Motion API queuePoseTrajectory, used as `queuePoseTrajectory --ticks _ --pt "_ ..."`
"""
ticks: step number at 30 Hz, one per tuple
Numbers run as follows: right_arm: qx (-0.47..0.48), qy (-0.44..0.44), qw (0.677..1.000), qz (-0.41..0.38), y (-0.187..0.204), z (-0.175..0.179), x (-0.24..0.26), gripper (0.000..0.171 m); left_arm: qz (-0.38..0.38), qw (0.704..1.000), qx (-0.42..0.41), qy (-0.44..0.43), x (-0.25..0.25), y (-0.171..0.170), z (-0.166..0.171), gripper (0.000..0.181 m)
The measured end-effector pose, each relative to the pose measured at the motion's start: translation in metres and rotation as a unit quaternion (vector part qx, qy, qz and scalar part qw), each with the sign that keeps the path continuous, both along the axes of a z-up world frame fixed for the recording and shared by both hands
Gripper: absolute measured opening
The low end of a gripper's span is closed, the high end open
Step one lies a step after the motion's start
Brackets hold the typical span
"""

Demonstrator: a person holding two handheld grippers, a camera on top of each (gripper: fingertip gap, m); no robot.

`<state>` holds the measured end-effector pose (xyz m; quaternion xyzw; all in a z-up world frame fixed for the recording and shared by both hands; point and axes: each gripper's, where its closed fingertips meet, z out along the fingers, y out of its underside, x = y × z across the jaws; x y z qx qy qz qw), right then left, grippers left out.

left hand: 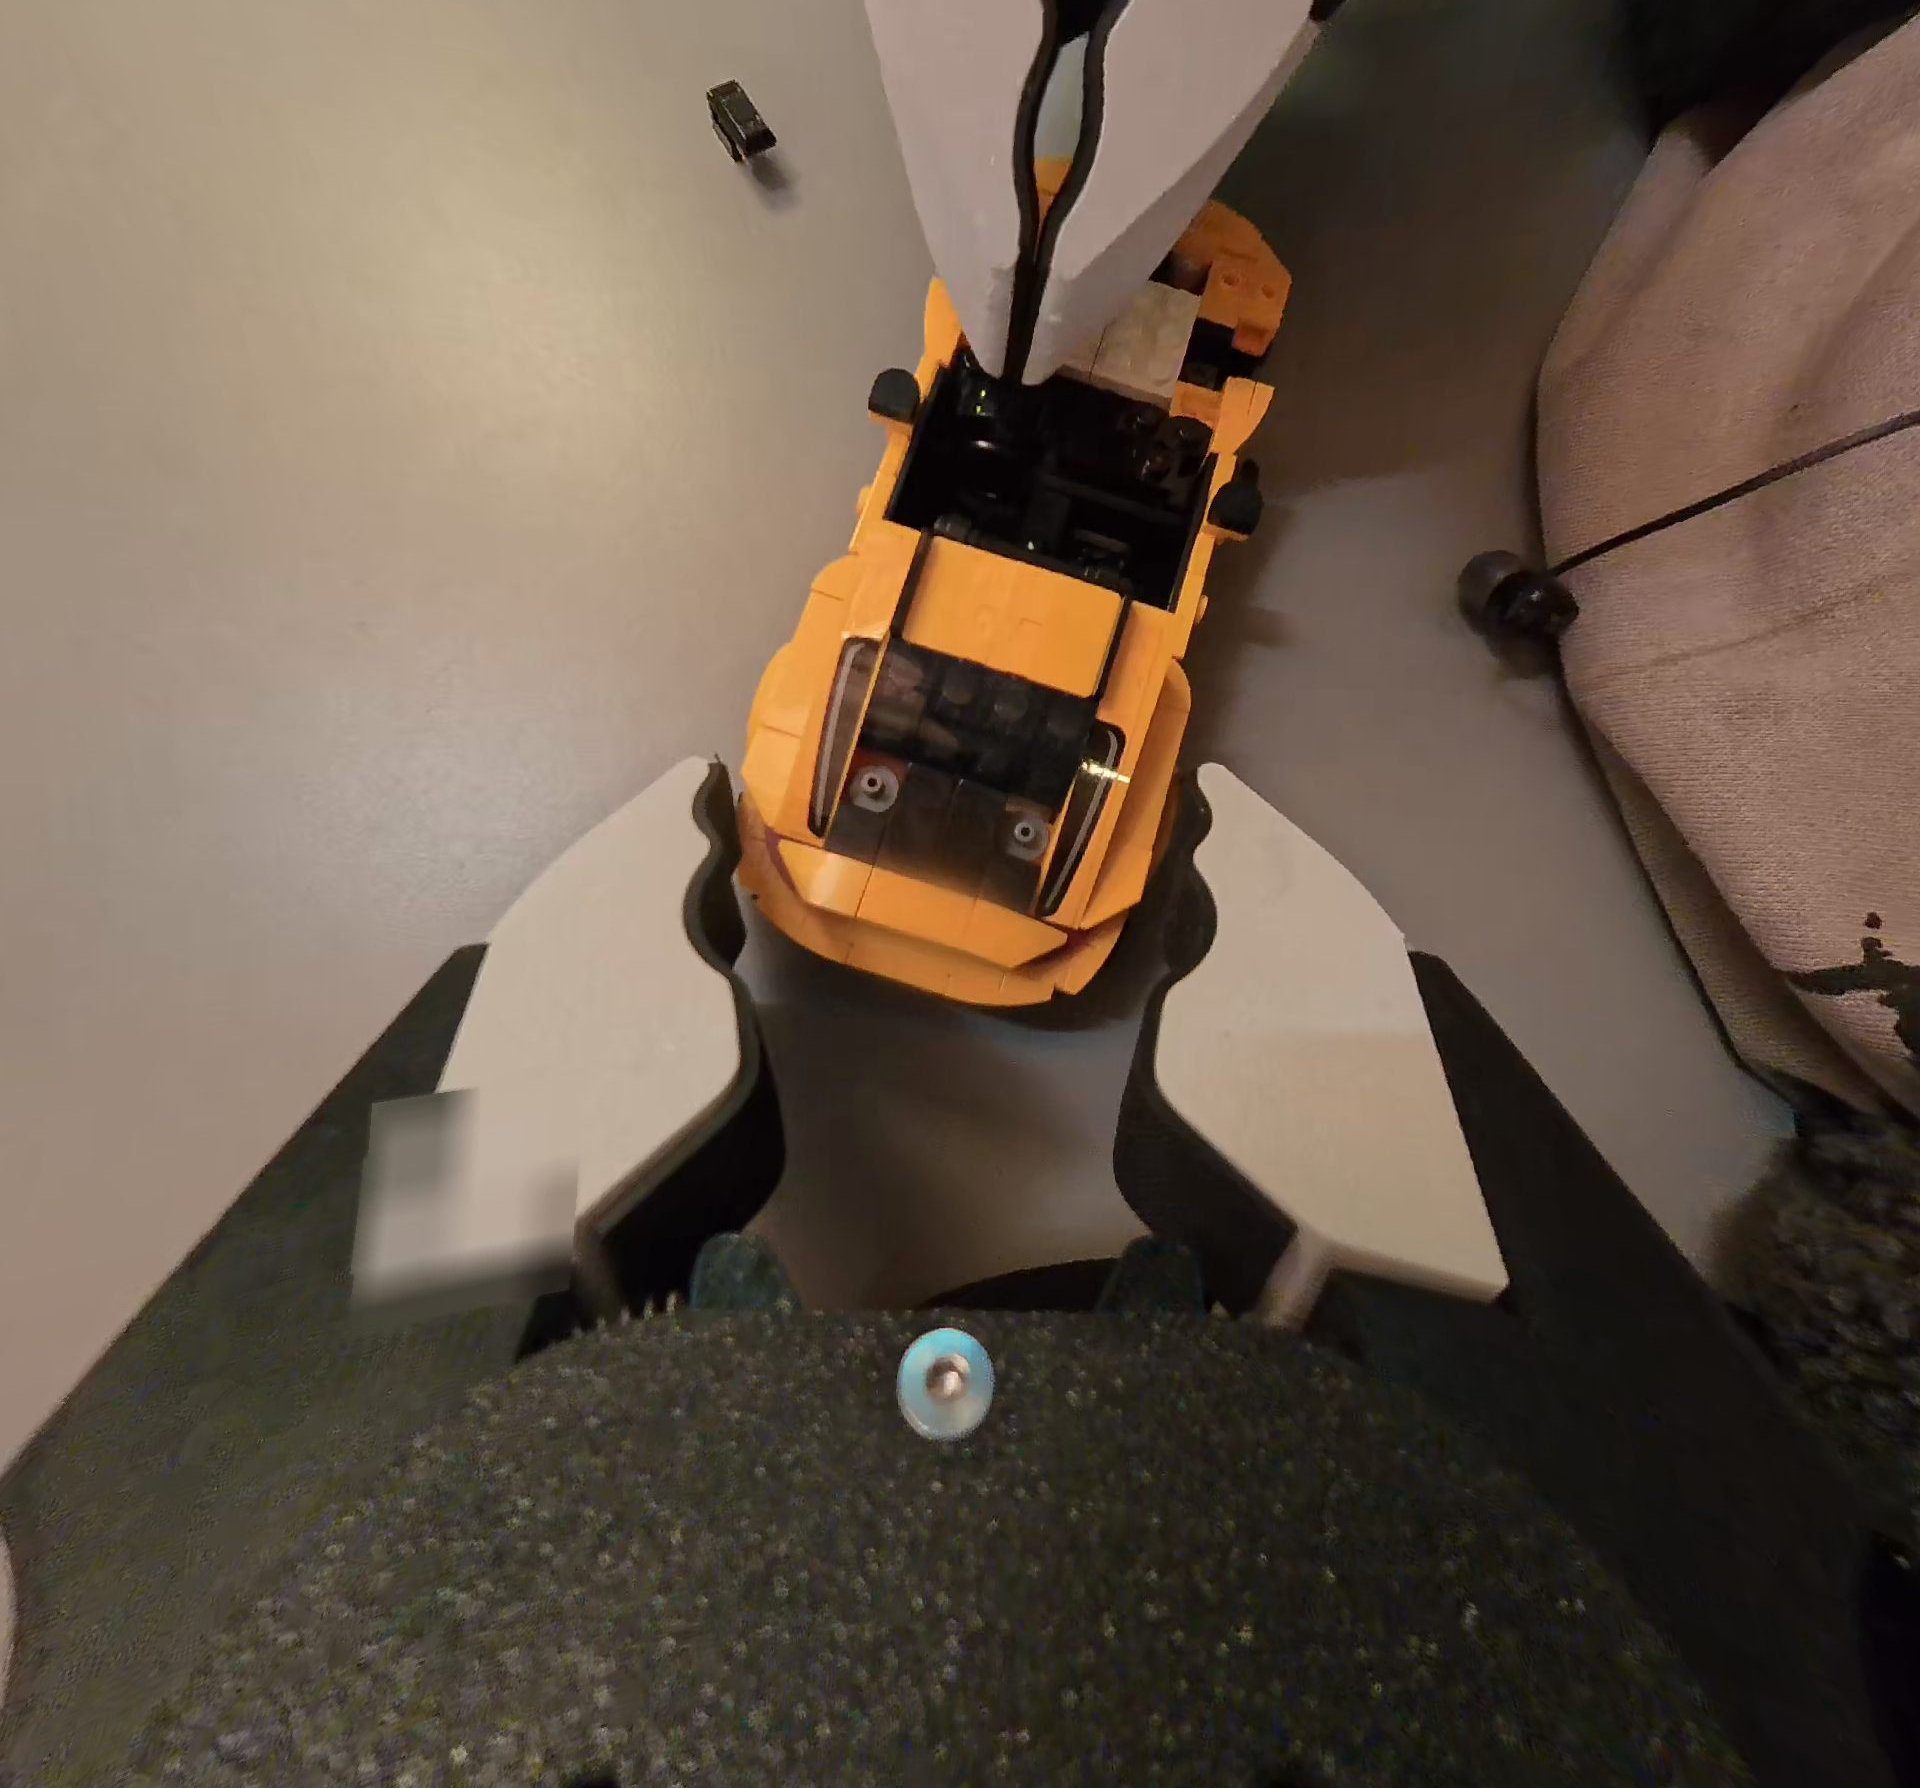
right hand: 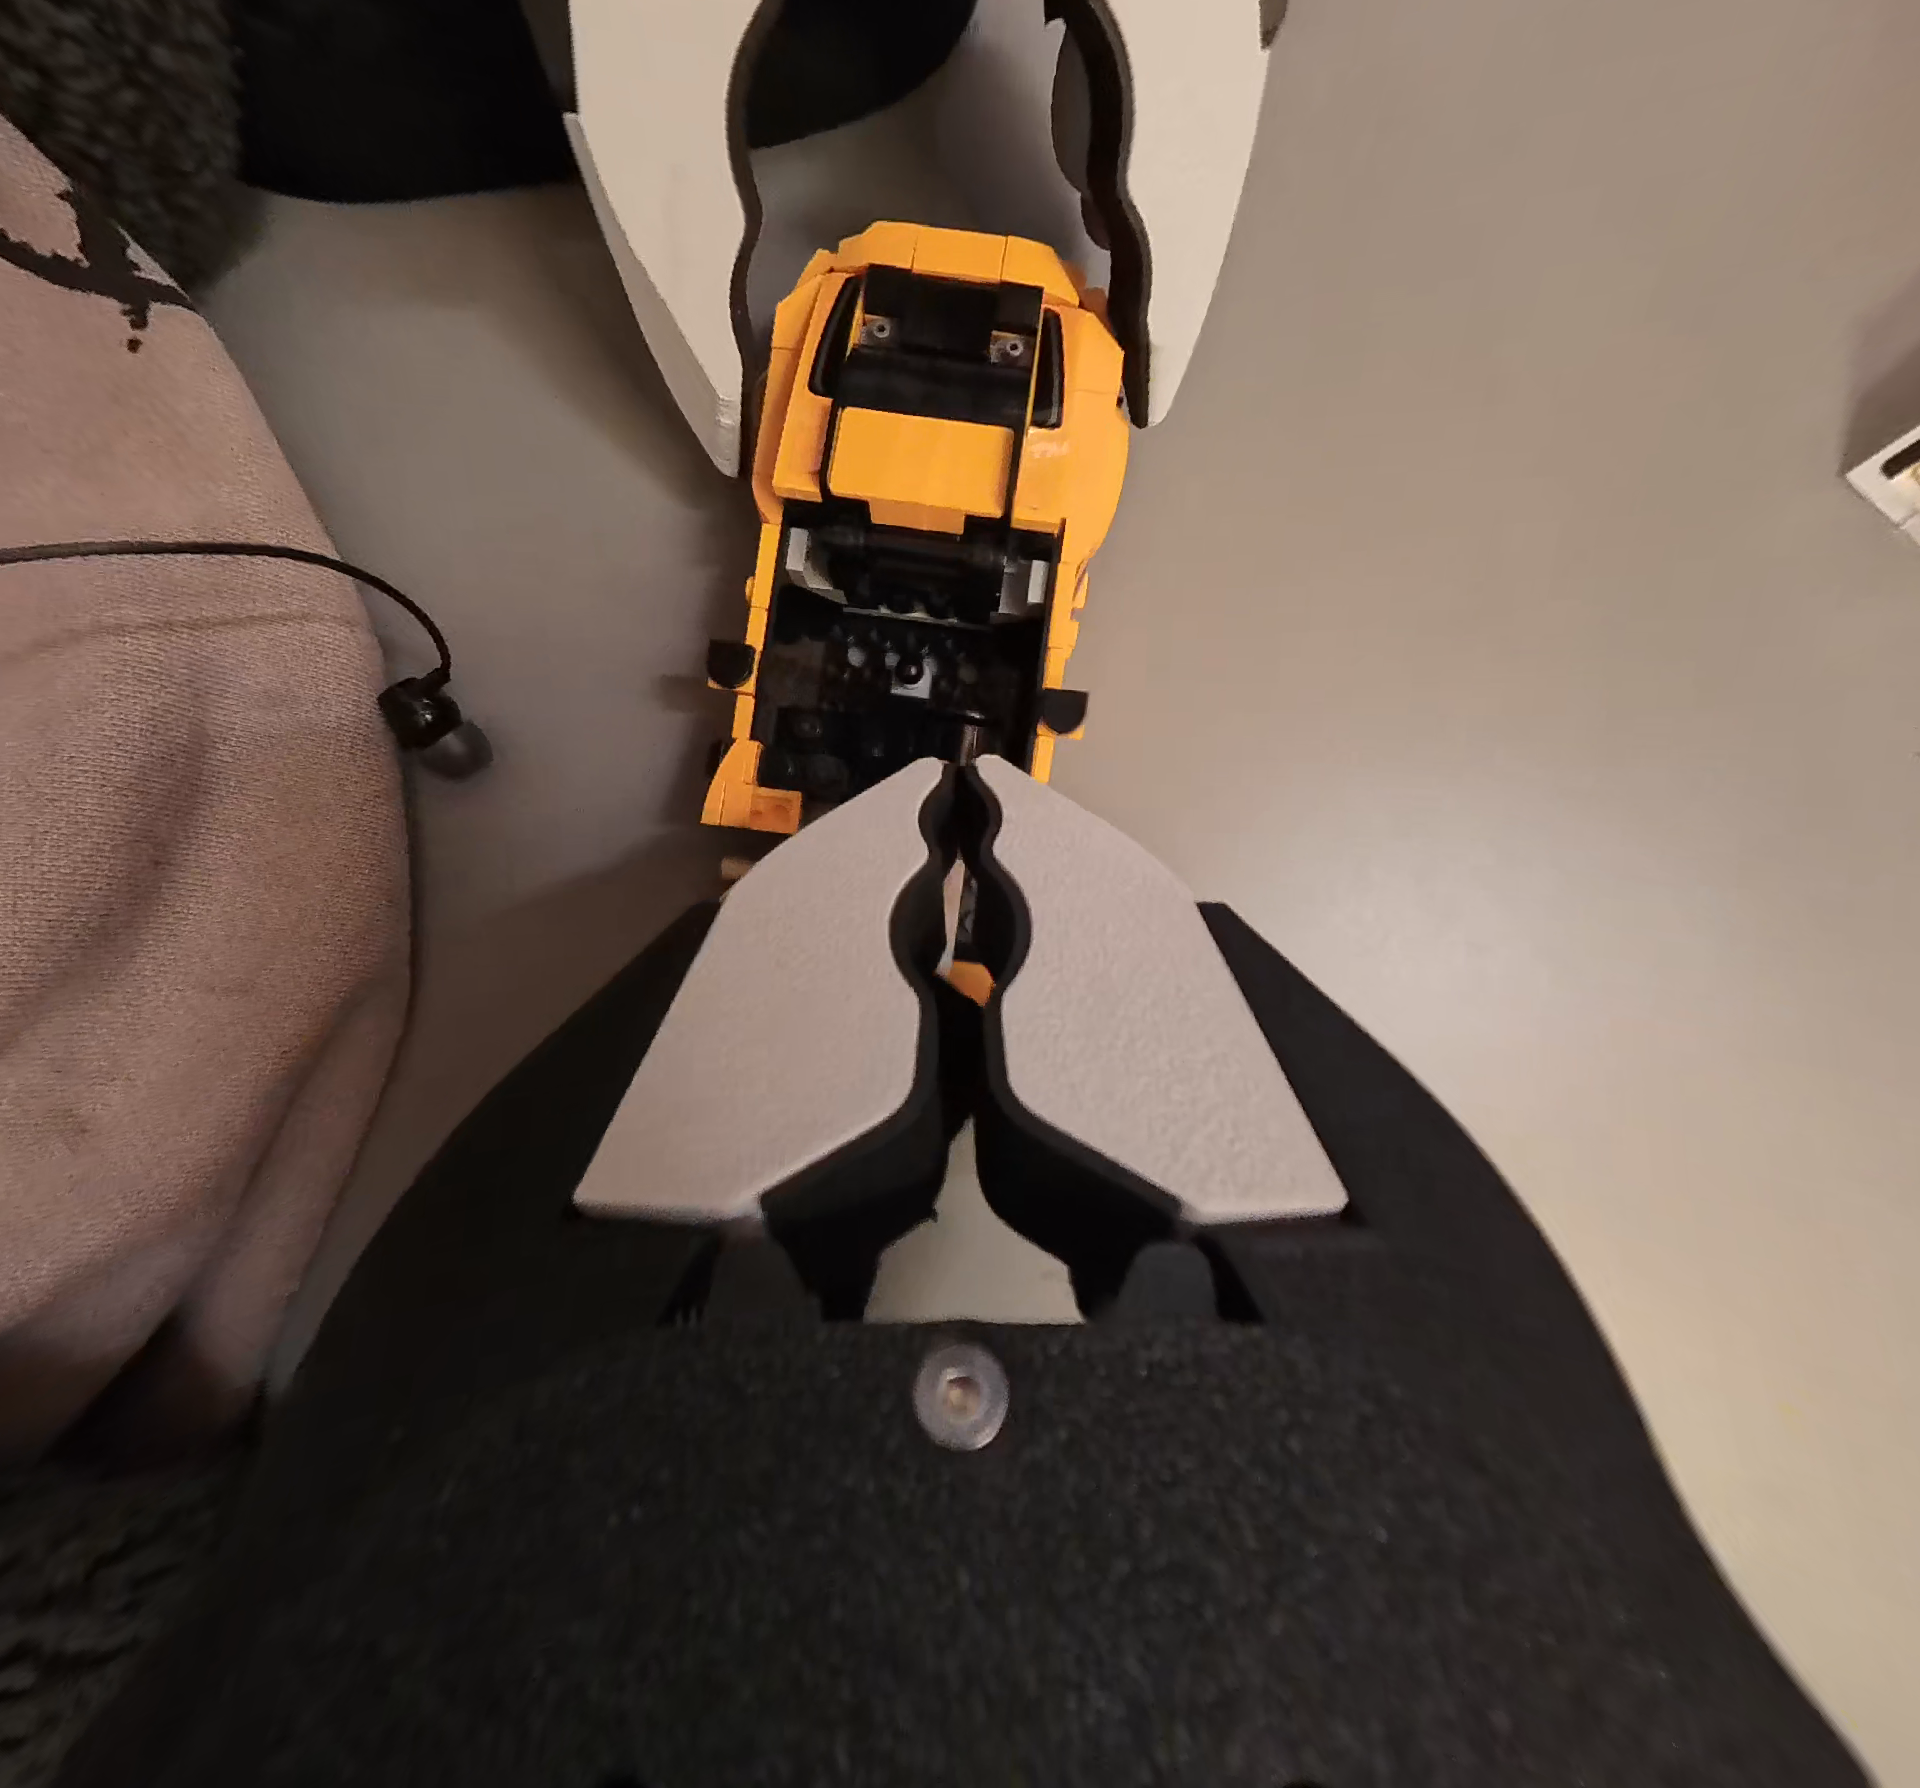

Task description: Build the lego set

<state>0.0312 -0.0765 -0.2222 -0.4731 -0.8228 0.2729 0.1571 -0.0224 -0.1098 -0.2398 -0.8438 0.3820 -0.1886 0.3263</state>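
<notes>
Two grippers at orange lego car (left hand: 977, 699): left gripper (left hand: 951, 845) jaws open astride its nose; right gripper (right hand: 961, 777) jaws closed on small dark part (right hand: 969, 736) over its cockpit, on tabletop (left hand: 312, 491)

The yellow lego car (right hand: 935, 491) bears a small white mark, too blurred to read.

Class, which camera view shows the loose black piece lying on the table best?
The left wrist view: the loose black piece lies alone on the table, left of the right gripper, away from the yellow car. The right wrist view does not show it.
</notes>
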Motion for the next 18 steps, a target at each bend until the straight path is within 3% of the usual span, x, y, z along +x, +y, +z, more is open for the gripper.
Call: queuePoseTrajectory --ticks 16,18 --pt "-0.007 -0.001 1.0 -0.005 0.0007 -0.0009 -0.0022 0.0 -0.001 1.0 0.001 -0.003 -0.0004 -0.0005 -0.0006 0.079" --pt "-0.018 0.037 0.999 -0.008 0.0005 0.0055 -0.0038 0.0 -0.002 1.0 0.001 -0.004 -0.0004 -0.0004 -0.0005 0.079"
